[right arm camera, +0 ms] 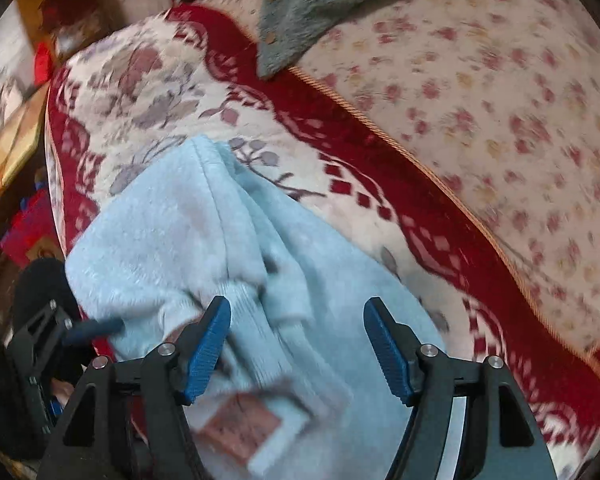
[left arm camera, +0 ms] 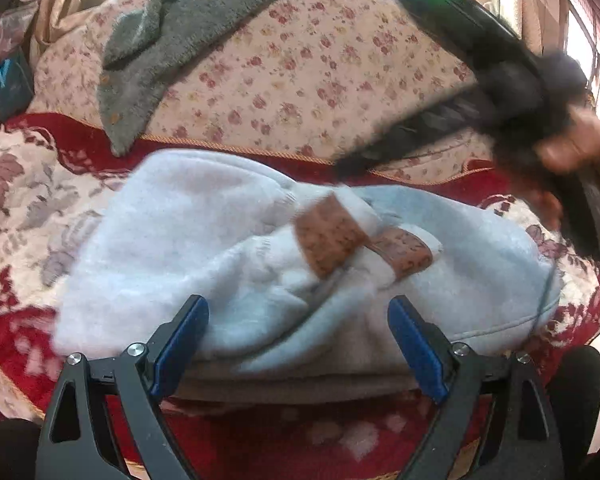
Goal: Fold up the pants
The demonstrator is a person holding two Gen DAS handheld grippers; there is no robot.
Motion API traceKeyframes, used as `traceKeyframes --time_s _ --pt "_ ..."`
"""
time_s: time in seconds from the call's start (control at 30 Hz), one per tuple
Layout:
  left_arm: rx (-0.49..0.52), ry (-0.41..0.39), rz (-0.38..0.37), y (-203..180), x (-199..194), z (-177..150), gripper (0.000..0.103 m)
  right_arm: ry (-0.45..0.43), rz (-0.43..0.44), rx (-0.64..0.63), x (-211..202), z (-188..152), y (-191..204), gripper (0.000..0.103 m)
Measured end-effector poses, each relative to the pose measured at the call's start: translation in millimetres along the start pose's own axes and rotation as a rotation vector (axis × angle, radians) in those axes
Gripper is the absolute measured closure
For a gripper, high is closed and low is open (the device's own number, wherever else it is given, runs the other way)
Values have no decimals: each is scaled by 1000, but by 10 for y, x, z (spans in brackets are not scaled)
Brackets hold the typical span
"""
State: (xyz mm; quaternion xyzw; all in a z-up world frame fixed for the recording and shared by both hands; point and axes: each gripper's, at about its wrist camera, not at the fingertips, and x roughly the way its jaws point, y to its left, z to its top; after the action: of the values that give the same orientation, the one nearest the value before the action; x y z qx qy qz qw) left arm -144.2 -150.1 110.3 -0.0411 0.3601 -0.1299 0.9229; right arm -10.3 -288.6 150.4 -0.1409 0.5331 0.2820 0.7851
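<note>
Light blue fleece pants (left arm camera: 204, 240) lie bunched on the red floral sofa seat (left arm camera: 16, 200), with two brown patches (left arm camera: 328, 236) showing on top. My left gripper (left arm camera: 300, 320) is open at the near edge of the bundle, and its blue pads (left arm camera: 184, 340) stand apart from the cloth. In the right wrist view the pants (right arm camera: 172, 232) run from the seat's middle down under my right gripper (right arm camera: 298, 332), which is open above the ribbed waistband with one brown patch (right arm camera: 240, 428) below it. The right gripper's black body (left arm camera: 500, 80) and a hand (left arm camera: 572, 148) appear blurred at upper right.
A grey fleece blanket (left arm camera: 180, 40) drapes over the flowered sofa backrest (left arm camera: 320, 80). The left gripper's body (right arm camera: 40, 344) sits at the pants' left edge. Beyond the seat's left end are a wooden edge (right arm camera: 16, 152) and red clutter (right arm camera: 32, 220).
</note>
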Motion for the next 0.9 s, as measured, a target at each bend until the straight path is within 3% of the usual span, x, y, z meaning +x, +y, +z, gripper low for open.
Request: traceKeyframes --time_s 0.27,0.37,0.43,0.5,0.57,0.6,0.63,0.77,0.9 --pt "3 -6 6 120 35 256 12 -24 93 295 14 -541 -432 27" --pt "41 8 -12 11 148 307 12 -26 128 321 159 -571 -467 28" --pt "70 8 -12 -55 249 334 12 -24 128 280 250 -538 -421 38" --pt "72 10 -39 -89 339 358 14 -18 145 222 321 -498 -351 67" --pt "51 31 -95 -98 438 373 46 -24 96 185 352 -457 -315 74" --pt "50 40 -88 -105 470 379 52 -28 86 179 350 -430 -322 78" --pt "51 38 -122 -118 472 386 66 -33 81 178 336 -414 -325 78" --pt "92 38 -148 -228 429 373 70 -63 53 161 248 -356 -359 79" --pt "72 57 -171 -266 458 303 72 -49 33 161 349 -337 -373 79"
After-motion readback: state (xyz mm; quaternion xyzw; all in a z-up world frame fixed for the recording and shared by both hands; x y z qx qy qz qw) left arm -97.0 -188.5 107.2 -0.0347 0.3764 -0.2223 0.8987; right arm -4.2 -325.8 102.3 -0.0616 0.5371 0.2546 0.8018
